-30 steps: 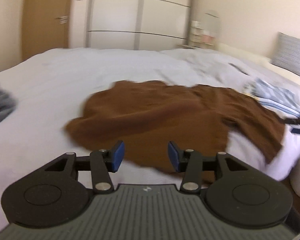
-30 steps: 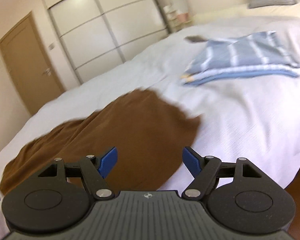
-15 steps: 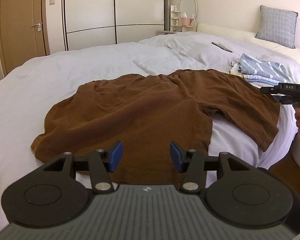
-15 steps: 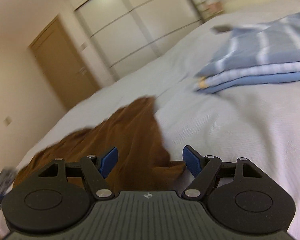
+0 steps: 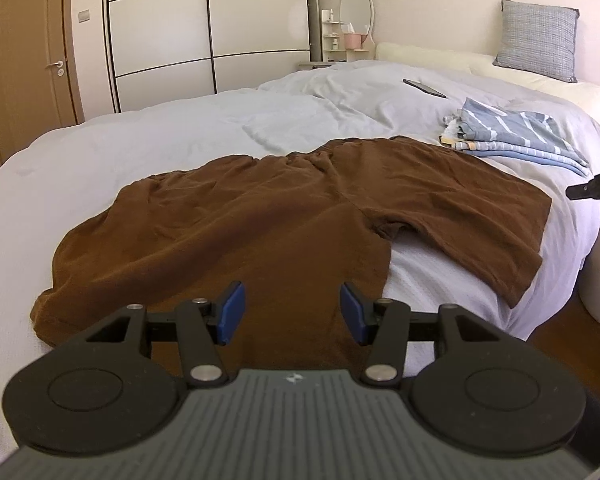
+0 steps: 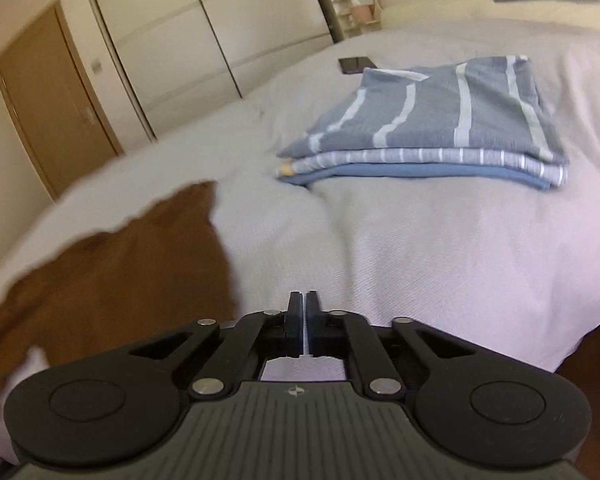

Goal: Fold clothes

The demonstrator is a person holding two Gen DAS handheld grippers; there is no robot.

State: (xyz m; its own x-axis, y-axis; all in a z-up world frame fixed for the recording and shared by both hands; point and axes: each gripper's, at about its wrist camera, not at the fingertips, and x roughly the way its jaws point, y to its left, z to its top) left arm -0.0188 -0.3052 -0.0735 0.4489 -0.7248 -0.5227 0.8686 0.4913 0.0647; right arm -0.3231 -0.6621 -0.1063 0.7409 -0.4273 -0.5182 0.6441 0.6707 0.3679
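Note:
A brown T-shirt lies spread flat on the white bed, one sleeve reaching toward the bed's right edge. My left gripper hovers open just above the shirt's near hem, nothing between its blue pads. In the right wrist view the brown shirt's sleeve lies blurred to the left. My right gripper is shut over bare bedspread, with no cloth seen between its fingers. The right gripper's tip also shows at the left wrist view's right edge, apart from the sleeve.
A folded stack of blue striped clothes sits on the bed beyond the right gripper, also visible as the blue stack. A dark phone lies further back. A grey pillow, wardrobe doors and a door stand behind.
My right gripper has gone from open to shut and swung right, off the brown sleeve, over bare bedspread. The left gripper stays open above the hem; the shirt now lies flat and still.

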